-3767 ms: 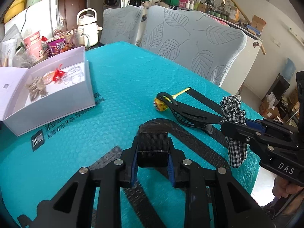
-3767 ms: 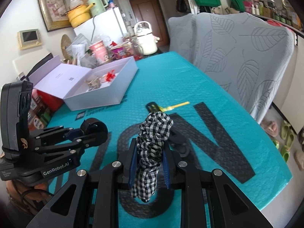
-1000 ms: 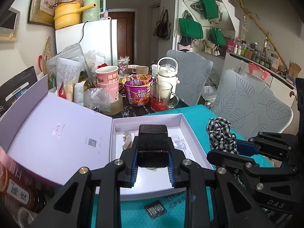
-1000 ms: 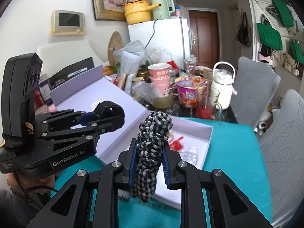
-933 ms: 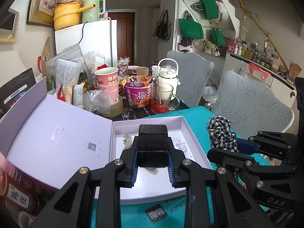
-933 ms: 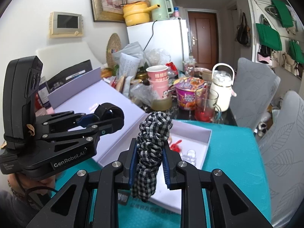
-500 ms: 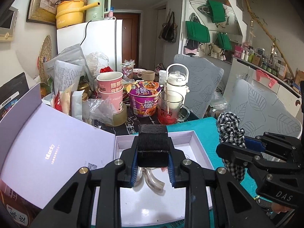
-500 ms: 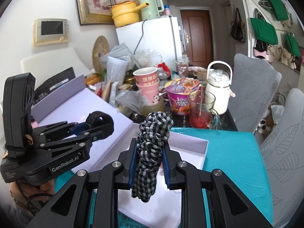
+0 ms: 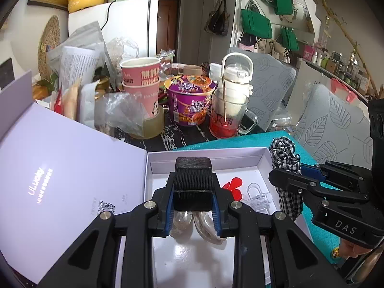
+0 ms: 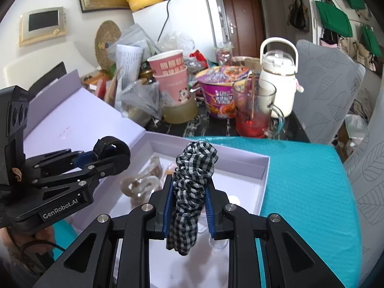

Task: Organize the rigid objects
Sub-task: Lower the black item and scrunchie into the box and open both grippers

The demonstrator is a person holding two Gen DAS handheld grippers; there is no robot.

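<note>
Left wrist view has my left gripper point(image 9: 193, 187) clamped on a black ribbed band point(image 9: 192, 180) above the white box point(image 9: 206, 154), while at three o'clock my right gripper point(image 10: 187, 198) pinches the checked scrunchie point(image 10: 192, 187), both poised, I judge, for dropping inside.

Teal padded table cover point(image 10: 300, 180), open white box point(image 10: 262, 182) on it (lid flung back), cluttered dark tabletop point(image 9: 168, 136) beyond

Black-and-white checked scrunchie point(image 10: 192, 187), black ribbed band point(image 9: 192, 183), pale lilac box point(image 9: 261, 154) showing a white floor, teal table cover point(image 10: 304, 180), red clip point(image 9: 234, 184), purple noodle bowl point(image 9: 189, 100), pink cups point(image 9: 141, 84).
</note>
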